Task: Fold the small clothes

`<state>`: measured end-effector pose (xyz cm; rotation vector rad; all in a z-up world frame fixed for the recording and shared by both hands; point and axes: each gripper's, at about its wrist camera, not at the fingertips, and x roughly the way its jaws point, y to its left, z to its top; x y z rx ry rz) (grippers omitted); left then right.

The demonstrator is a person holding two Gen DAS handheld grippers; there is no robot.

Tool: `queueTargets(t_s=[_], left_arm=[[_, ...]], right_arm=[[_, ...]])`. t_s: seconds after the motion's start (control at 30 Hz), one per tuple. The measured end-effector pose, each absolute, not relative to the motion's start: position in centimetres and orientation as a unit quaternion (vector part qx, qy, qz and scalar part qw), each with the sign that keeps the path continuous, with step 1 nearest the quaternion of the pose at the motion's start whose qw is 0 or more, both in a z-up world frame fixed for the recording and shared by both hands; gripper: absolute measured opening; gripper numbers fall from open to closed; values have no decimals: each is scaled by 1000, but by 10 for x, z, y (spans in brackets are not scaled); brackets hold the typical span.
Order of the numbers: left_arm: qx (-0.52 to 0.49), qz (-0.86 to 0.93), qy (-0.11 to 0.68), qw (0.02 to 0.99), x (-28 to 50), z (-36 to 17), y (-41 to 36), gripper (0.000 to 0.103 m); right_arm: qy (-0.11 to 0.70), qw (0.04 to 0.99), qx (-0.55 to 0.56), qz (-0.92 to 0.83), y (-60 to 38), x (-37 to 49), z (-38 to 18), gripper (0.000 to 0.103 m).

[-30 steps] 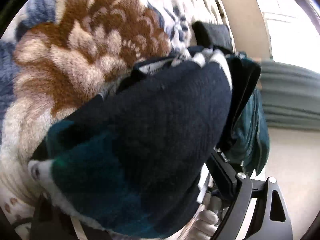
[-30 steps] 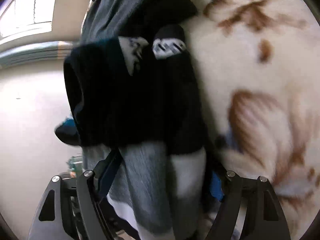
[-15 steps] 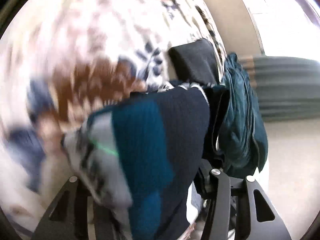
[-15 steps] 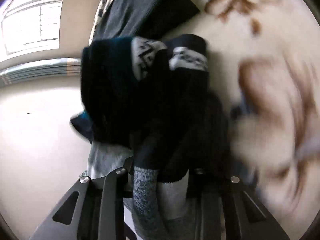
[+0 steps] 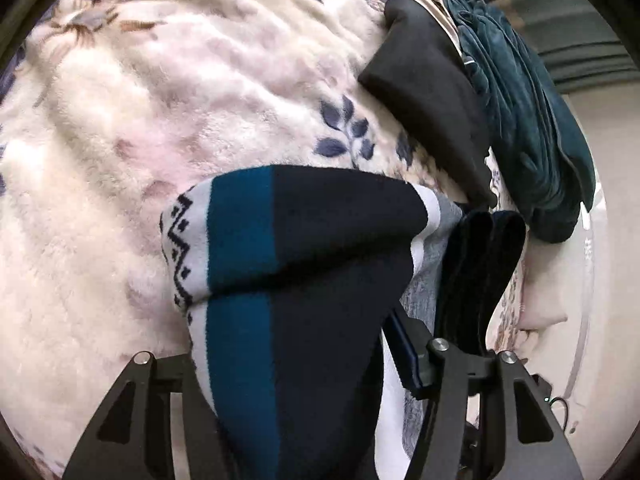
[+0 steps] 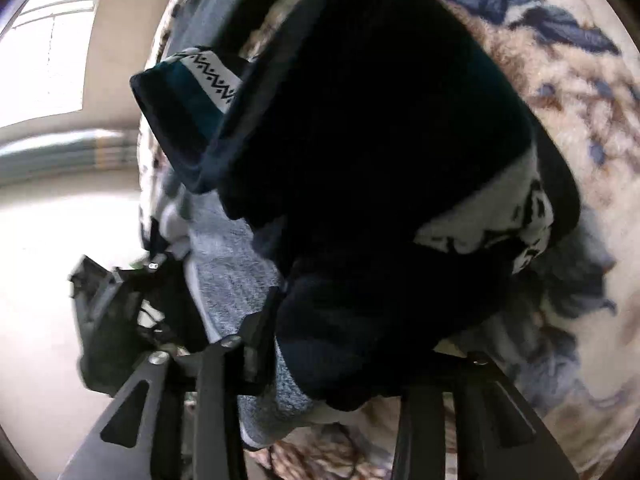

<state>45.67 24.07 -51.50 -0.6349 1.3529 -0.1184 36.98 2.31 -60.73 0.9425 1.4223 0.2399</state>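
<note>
Two hand-held grippers meet over a plush floral blanket (image 5: 120, 128), both buried in the same knitted garment (image 5: 304, 280), a small navy piece with a teal band and a white zigzag border. From the left gripper (image 5: 288, 360), the garment lies straight ahead and on top of it: the cloth rises out from between its fingers, runs forward along the line of the claw, then doubles over in a fold whose crease lies crosswise, left to right, just ahead of the tips. The cloth fills the gap between the fingers, so this claw seems to be clamped on it, though the pads themselves are covered. From the right gripper (image 6: 320, 360) the same garment (image 6: 380, 140) bulks directly in front and above, dark and close to the lens, with the patterned cuff hanging toward its right finger; here the cloth hides the contact, and I cannot tell whether this claw is pinching or merely pushed in. The other gripper's frame shows low on its left side, very near. Beyond the left gripper, ahead and to its right, a black folded piece (image 5: 428, 100) and a teal bundle (image 5: 528, 120) lie side by side on the blanket (likely finished or waiting items). The left gripper looks better placed to lay the fold down forward.
</note>
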Motion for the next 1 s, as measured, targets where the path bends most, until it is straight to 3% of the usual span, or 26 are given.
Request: queueTargets(t_s=[0.03, 0.23, 0.43, 0.63, 0.83, 1.0], left_arm=[[-278, -44, 617, 735, 454, -509, 235, 60], [-202, 57, 605, 768, 409, -464, 214, 87], [-152, 134, 623, 755, 379, -477, 215, 87], [-177, 133, 628, 746, 379, -503, 224, 87], [-203, 122, 611, 755, 395, -499, 238, 87], [-224, 113, 601, 759, 431, -499, 257, 87]], right_arm=[[634, 656, 397, 100, 24, 372, -604, 59], [660, 711, 233, 61, -5, 361, -538, 68], [624, 770, 110, 79, 29, 431, -466, 70], [637, 758, -21, 136, 118, 510, -509, 72], [662, 747, 61, -17, 37, 563, -546, 72], [650, 750, 110, -59, -21, 567, -528, 72]])
